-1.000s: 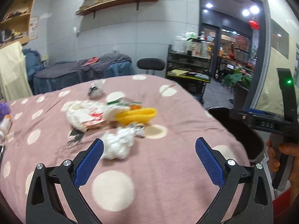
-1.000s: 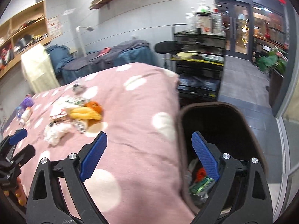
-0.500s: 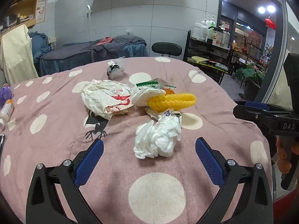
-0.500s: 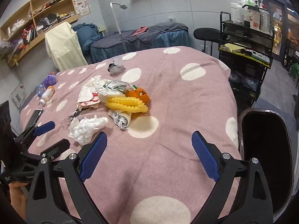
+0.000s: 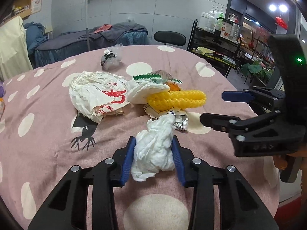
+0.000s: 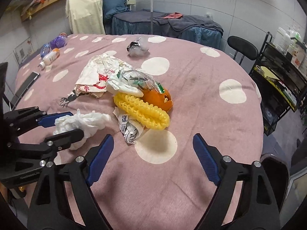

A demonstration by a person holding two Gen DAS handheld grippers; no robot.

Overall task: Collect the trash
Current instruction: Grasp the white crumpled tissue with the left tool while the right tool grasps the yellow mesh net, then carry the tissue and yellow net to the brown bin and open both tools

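Observation:
My left gripper (image 5: 153,143) is shut on a crumpled white tissue (image 5: 155,149) on the pink dotted tablecloth (image 5: 48,149); it also shows in the right wrist view (image 6: 80,122). Beyond it lie a yellow foam net (image 5: 176,100), a printed paper scrap (image 6: 131,129), an orange peel (image 6: 159,98), a clear plastic bag (image 6: 138,79) and a crumpled white wrapper with red print (image 5: 97,95). My right gripper (image 6: 151,145) is open and empty, hovering over the cloth in front of the foam net; it shows at the right in the left wrist view (image 5: 216,107).
A small crumpled plastic wrapper (image 5: 111,58) lies at the far side. Bottles (image 6: 50,54) and a phone (image 6: 25,86) lie at the table's left. A black trash bin (image 6: 276,170) stands by the right edge. A black chair (image 6: 242,49) and shelf rack (image 6: 282,80) stand behind.
My left gripper moved forward and shut on the white tissue. My right gripper swung left from the bin toward the trash pile, staying open.

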